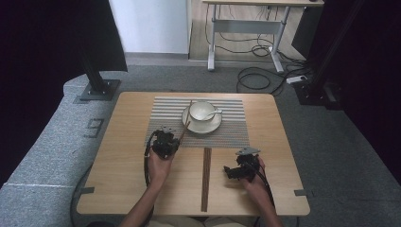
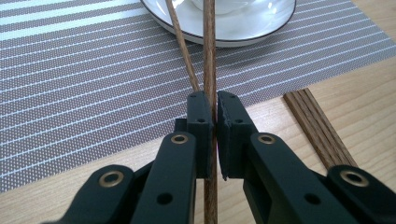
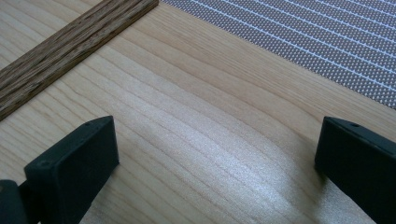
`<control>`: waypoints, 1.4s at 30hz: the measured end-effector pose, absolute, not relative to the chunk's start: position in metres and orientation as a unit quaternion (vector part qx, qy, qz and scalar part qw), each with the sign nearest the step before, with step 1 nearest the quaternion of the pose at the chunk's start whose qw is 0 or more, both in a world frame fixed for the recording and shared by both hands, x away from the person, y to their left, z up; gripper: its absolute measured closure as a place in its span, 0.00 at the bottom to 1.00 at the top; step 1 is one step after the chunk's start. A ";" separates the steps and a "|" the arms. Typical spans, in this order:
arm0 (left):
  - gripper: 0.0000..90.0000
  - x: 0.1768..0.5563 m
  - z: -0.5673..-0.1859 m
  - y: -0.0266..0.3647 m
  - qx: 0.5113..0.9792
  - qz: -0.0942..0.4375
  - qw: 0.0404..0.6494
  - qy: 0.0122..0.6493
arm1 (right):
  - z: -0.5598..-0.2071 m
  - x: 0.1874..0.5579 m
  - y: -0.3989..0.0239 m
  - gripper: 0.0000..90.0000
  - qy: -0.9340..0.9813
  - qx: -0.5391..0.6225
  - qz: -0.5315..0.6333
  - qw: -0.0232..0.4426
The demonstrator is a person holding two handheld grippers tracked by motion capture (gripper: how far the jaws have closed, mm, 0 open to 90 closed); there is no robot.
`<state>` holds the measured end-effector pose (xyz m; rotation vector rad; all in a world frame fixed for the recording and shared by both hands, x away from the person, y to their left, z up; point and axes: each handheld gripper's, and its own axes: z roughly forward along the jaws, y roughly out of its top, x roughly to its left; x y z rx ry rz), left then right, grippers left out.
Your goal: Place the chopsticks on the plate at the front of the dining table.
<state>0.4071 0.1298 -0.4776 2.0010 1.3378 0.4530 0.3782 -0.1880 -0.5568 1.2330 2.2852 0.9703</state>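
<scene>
Your left gripper (image 2: 214, 105) pinches one chopstick (image 2: 209, 60), tip ahead over the saucer (image 2: 243, 35). Second chopstick (image 2: 183, 49) crosses alongside; a nudge rolls it. Right gripper (image 3: 215, 154) gapes empty.

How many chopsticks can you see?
2. One chopstick is clamped in the left hand-held gripper, reaching the plate. The other chopstick leans on the plate beside it.

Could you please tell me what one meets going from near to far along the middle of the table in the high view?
Dark wooden strip → striped placemat → white saucer → white cup → far edge of the wooden table.
</scene>
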 end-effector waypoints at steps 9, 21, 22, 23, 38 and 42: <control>0.94 0.415 -0.476 0.131 0.763 0.172 0.341 0.521 | -0.557 0.378 -0.188 0.00 0.810 0.437 0.344 0.184; 0.94 0.424 -0.475 0.134 0.758 0.167 0.343 0.530 | -0.557 0.378 -0.188 0.00 0.811 0.437 0.344 0.184; 0.94 0.425 -0.475 0.134 0.758 0.167 0.342 0.530 | -0.557 0.378 -0.188 0.00 0.811 0.437 0.344 0.184; 0.94 0.426 -0.475 0.134 0.758 0.166 0.342 0.530 | -0.557 0.378 -0.188 0.00 0.811 0.436 0.344 0.184; 0.94 0.438 -0.476 0.139 0.751 0.158 0.341 0.542 | -0.557 0.378 -0.188 0.00 0.811 0.437 0.344 0.183; 0.94 0.440 -0.477 0.140 0.748 0.156 0.342 0.547 | -0.557 0.378 -0.188 0.00 0.811 0.437 0.344 0.183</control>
